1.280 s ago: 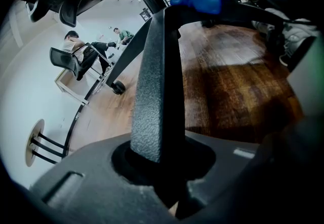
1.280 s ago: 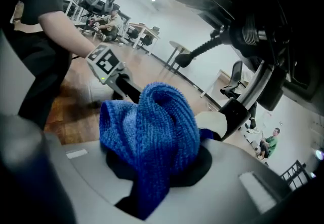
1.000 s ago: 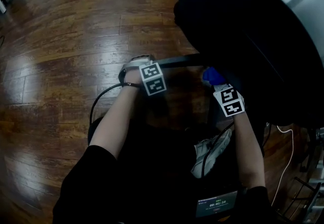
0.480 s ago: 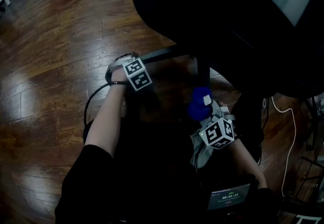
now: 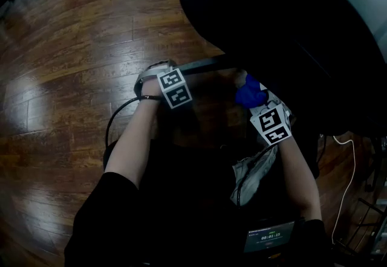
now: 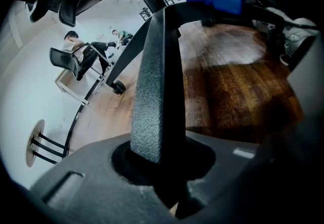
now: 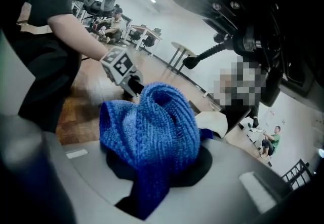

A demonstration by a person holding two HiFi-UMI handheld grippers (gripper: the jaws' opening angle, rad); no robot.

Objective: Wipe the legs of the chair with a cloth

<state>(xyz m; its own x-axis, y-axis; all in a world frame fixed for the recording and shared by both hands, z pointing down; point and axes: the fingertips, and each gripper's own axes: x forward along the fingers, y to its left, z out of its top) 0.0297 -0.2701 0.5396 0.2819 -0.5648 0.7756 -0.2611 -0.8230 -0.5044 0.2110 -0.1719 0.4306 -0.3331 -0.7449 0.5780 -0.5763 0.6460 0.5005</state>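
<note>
Blue knitted cloth (image 7: 152,126) is bunched between the jaws of the right gripper (image 7: 152,182). The jaws are closed firmly on it, and the bulk of the fabric stands proud beyond the tips. Jaws of the left gripper (image 6: 162,167) are clamped on a chair leg (image 6: 154,91), a black bar of pebbled finish that runs from the jaws away toward the hub of the chair (image 5: 284,30). In the left gripper view the cloth sits at the far end of that same leg, close by the hub; whether it touches the leg cannot be confirmed. A second leg branches off to the far left and ends in a caster (image 6: 118,86) resting on the floor (image 5: 72,48), which is dark, glossy wood planking. In the head view the left gripper lies to the left on the leg. The right gripper is to its right and apart from it, with the cloth just under the edge of the black seat. Each gripper carries a marker cube (image 5: 175,87) near the wrist. Bare forearms (image 5: 136,139) lead back to the near edge. A pale shoe (image 5: 257,172) lies nearer than the right gripper, and a white cable (image 5: 346,169) trails on the floor at the right.
</note>
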